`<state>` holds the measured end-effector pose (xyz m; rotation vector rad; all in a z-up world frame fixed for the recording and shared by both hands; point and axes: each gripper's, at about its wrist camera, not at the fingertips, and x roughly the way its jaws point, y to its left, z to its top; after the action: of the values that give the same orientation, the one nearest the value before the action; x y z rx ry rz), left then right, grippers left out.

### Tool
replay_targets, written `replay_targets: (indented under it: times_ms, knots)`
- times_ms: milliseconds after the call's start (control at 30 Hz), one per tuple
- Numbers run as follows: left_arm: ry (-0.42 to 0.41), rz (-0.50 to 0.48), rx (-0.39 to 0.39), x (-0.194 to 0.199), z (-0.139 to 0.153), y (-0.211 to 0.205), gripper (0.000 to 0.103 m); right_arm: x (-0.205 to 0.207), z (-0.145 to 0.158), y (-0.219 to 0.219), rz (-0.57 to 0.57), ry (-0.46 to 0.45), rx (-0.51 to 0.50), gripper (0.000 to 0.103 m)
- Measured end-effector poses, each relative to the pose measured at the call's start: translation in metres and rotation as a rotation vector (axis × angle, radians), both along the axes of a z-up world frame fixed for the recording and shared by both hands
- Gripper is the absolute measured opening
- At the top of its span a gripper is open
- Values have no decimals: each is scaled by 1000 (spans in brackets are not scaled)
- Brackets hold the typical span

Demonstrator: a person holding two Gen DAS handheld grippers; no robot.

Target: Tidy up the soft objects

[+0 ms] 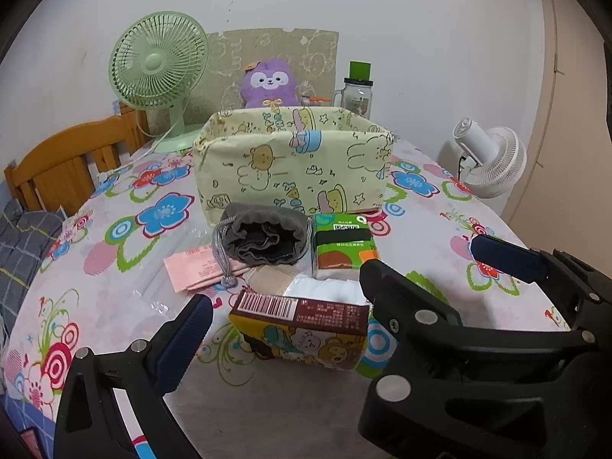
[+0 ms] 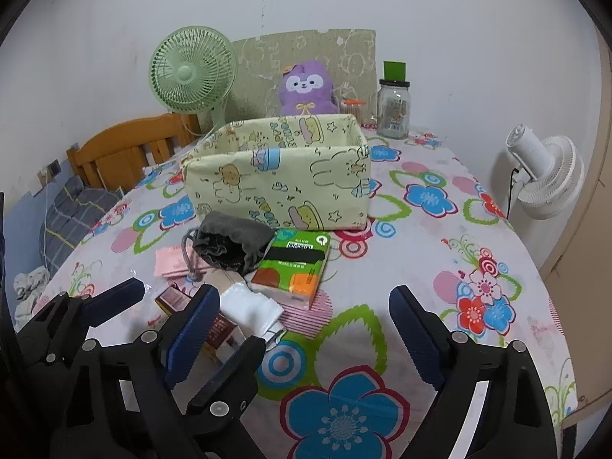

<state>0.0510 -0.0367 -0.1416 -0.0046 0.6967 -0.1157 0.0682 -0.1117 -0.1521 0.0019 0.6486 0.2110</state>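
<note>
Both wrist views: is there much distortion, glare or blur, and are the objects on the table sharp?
Left wrist view: strong fisheye bending with dark corners; even, soft light; the brown tissue pack and fabric basket are sharp; faint glare on clear plastic wrap. Right wrist view: same curvature, table edge bowed; green tissue pack is clear; no motion blur.

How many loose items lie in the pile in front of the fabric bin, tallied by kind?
Tissue packs: 2, the green tissue pack and the brown cartoon tissue pack
Drawstring pouches: 1, the grey drawstring pouch
Pink paper packets: 1, the pink packet
White plastic-wrapped packs: 1, the white pack
Beige rolls: 1, the beige roll
Total: 6
</note>
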Motion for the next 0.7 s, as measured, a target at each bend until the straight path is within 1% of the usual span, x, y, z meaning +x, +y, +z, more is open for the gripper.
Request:
replay_targets:
  times_ms: [100,200,233,333,367,533,700]
  knots:
    - [3,3,-4,1,-5,0,102,2,-5,0,-1,10,3,91]
    - [5,3,-3,3,-8,-1,100,4,-10,-2,-7,19,6,91]
    - [6,3,1,4,-9,-2,97,5,-11,-2,-9,22,3,91]
    - [26,25,27,7,-13,-4,81,7,-14,-2,-15,28,-7,91]
    - [33,26,34,8,-14,-4,79,8,-15,-2,-17,31,-9,91]
    - [32,21,23,7,-16,-2,76,9,-18,-2,-10,37,7,91]
    - [30,22,22,4,-16,1,76,9,-19,3,6,41,10,91]
